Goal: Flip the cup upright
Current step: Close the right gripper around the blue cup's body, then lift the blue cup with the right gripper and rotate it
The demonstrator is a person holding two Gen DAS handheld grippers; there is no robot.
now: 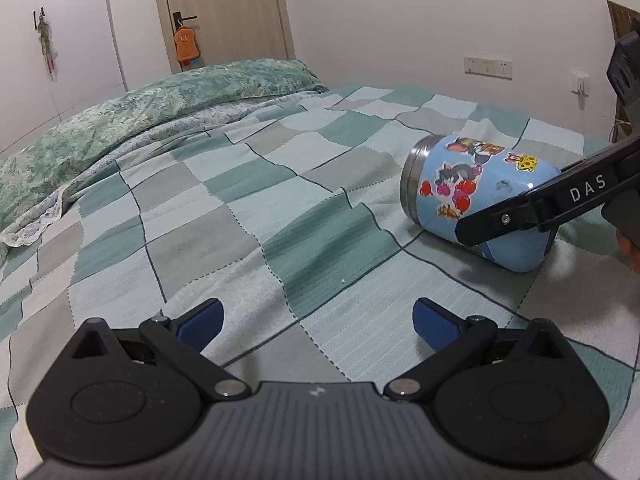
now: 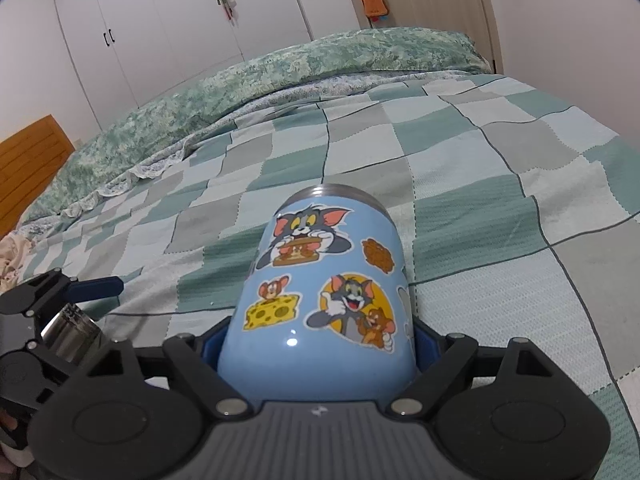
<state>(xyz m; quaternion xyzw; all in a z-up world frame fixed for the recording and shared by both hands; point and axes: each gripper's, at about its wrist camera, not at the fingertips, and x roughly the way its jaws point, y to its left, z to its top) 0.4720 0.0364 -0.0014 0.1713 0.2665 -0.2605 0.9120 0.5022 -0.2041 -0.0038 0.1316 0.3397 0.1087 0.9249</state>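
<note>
Gripping the cup near its closed base with the right gripper, I'd pivot slowly, rim rising off the checked blanket (soft, so set down gently). The left gripper hangs apart, empty.

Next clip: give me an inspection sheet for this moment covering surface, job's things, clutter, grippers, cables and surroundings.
Surface: bed with checked green-grey blanket; rumpled floral duvet along the far side.
Job's things: blue cartoon-sticker cup on its side, steel rim pointing away from the right gripper.
Clutter: nothing seen.
Grippers: right gripper closed around the cup's base end; left gripper open, empty, over the blanket.
Cables: nothing seen.
Surroundings: door with orange hanging toy, white wardrobe, wall sockets.
</note>
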